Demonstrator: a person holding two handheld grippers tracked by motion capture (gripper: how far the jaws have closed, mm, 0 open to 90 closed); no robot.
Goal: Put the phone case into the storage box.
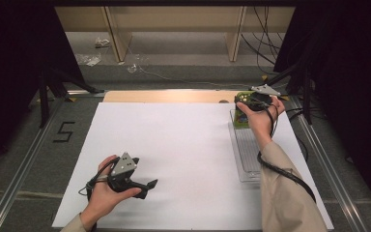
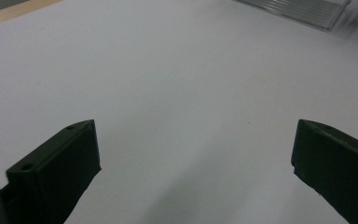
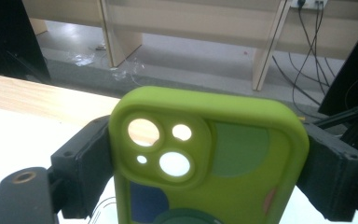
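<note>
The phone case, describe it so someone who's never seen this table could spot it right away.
Start at the white table and go to its far right corner, above the clear plastic tray. The phone case is clamped in the right claw there. It is lime green, with round camera cutouts.

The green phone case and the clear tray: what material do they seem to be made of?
The green phone case looks like soft matte silicone or rubber: rounded edges, no glare. The clear tray seems to be hard transparent plastic: its ribbed floor lets the white surface show through.
</note>
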